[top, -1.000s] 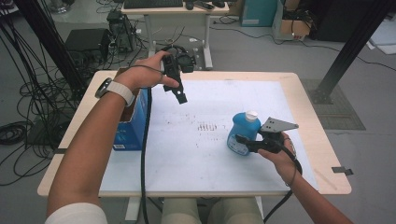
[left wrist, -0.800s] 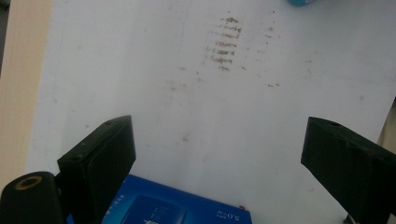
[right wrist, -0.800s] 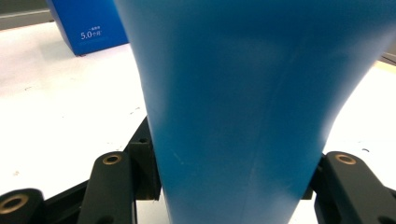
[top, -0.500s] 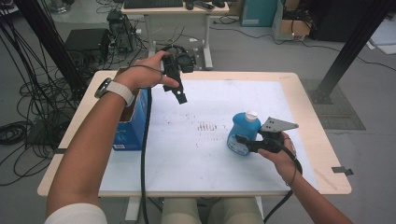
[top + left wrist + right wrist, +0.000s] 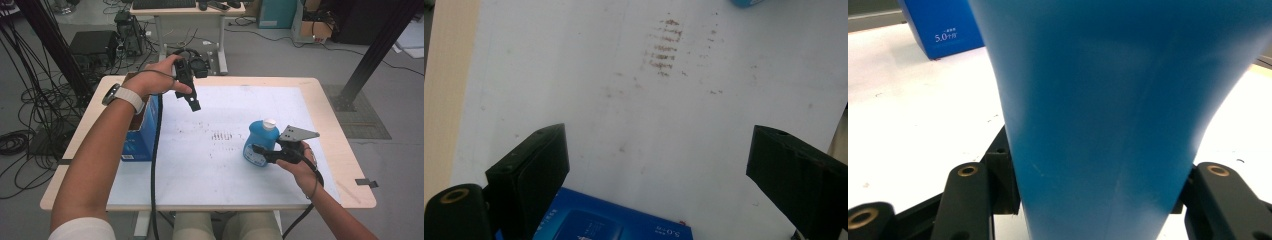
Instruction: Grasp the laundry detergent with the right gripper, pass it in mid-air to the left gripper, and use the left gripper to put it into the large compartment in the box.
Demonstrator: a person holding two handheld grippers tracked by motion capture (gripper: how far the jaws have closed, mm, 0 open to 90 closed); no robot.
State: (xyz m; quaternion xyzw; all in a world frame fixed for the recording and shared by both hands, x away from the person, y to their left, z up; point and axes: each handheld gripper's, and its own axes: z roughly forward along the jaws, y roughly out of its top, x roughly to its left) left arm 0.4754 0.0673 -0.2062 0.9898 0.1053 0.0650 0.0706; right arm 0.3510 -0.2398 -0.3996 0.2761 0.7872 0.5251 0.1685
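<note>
A blue bottle (image 5: pixel 260 142) with a white cap (image 5: pixel 270 123) stands on the white table top (image 5: pixel 210 170) at the right. My right gripper (image 5: pixel 258 150) is shut on its lower body from the near right side; in the right gripper view the bottle (image 5: pixel 1108 110) sits between the two jaws. A blue box (image 5: pixel 141 136) stands near the table's left edge. My left gripper (image 5: pixel 193 103) hangs in the air above the table, just right of the box, jaws pointing down. In the left gripper view my left gripper (image 5: pixel 659 145) is open and empty, with the box top (image 5: pixel 609 222) below.
Brown smudge marks (image 5: pixel 221 135) lie mid-table between the box and the bottle. The wooden table rim (image 5: pixel 350 165) runs close to the right hand. Cables (image 5: pixel 20 140) lie on the floor at left. A desk (image 5: pixel 190 20) stands behind the table. The left gripper's cable (image 5: pixel 154 165) hangs across the table front.
</note>
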